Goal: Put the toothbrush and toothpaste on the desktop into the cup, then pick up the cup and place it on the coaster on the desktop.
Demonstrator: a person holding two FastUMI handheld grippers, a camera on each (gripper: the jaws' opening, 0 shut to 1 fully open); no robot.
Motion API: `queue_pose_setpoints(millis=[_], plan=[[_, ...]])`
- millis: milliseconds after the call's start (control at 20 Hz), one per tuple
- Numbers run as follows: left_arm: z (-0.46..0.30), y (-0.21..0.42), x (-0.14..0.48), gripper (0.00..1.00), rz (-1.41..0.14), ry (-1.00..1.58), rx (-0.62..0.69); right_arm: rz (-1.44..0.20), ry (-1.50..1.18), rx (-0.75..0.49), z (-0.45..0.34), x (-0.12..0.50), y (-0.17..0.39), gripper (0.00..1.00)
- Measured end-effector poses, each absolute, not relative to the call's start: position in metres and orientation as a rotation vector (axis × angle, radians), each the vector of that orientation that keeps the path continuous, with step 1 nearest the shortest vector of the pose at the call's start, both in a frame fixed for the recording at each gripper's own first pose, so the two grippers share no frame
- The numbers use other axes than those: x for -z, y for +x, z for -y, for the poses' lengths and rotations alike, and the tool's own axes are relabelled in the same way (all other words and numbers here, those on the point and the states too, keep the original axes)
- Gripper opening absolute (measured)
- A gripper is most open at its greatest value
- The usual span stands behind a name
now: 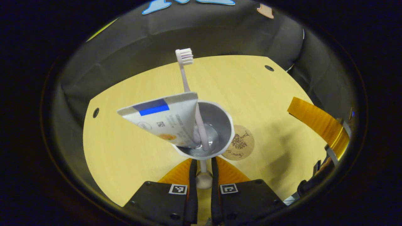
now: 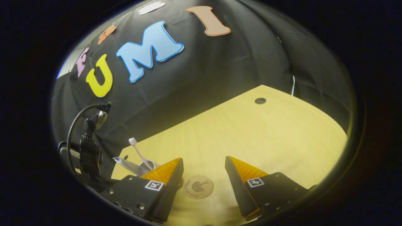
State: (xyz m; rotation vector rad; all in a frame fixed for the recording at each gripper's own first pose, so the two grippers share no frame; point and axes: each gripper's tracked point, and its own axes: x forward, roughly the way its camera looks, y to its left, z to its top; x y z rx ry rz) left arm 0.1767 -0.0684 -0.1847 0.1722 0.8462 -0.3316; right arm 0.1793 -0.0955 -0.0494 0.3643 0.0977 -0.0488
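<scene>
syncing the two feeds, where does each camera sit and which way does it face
Left gripper view: rides the left gripper, looking down along its fingers, closed on the cup's handle, into the cup holding toothbrush and toothpaste.
Right gripper view: rides the right gripper, open, low over the desktop, facing the coaster and booth wall.
Shared: cup, toothbrush, toothpaste, coaster, desktop.

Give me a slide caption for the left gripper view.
Left gripper holds cup by its handle, toothbrush and toothpaste inside, beside the coaster.
</scene>
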Motion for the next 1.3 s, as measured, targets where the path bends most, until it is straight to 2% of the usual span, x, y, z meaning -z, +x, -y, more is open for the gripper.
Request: queue_pose_setpoints(millis=[650, 1150, 1200, 1250, 1300], plan=[[0.072, 0.173, 0.18, 0.24, -0.858, 0.192, 0.396, -0.093, 0.414, 0.114, 0.147, 0.06, 0.156, 0.81], [0.066, 0.176, 0.189, 0.23, -0.872, 0.227, 0.374, -0.105, 0.43, 0.139, 0.174, 0.072, 0.138, 0.81], [0.067, 0.177, 0.189, 0.24, -0.868, 0.222, 0.375, -0.108, 0.435, 0.14, 0.175, 0.072, 0.138, 0.81], [0.067, 0.176, 0.188, 0.33, -0.868, 0.213, 0.373, -0.11, 0.439, 0.14, 0.175, 0.073, 0.138, 0.81], [0.067, 0.177, 0.187, 0.34, -0.864, 0.207, 0.371, -0.112, 0.44, 0.136, 0.175, 0.074, 0.138, 0.81]])
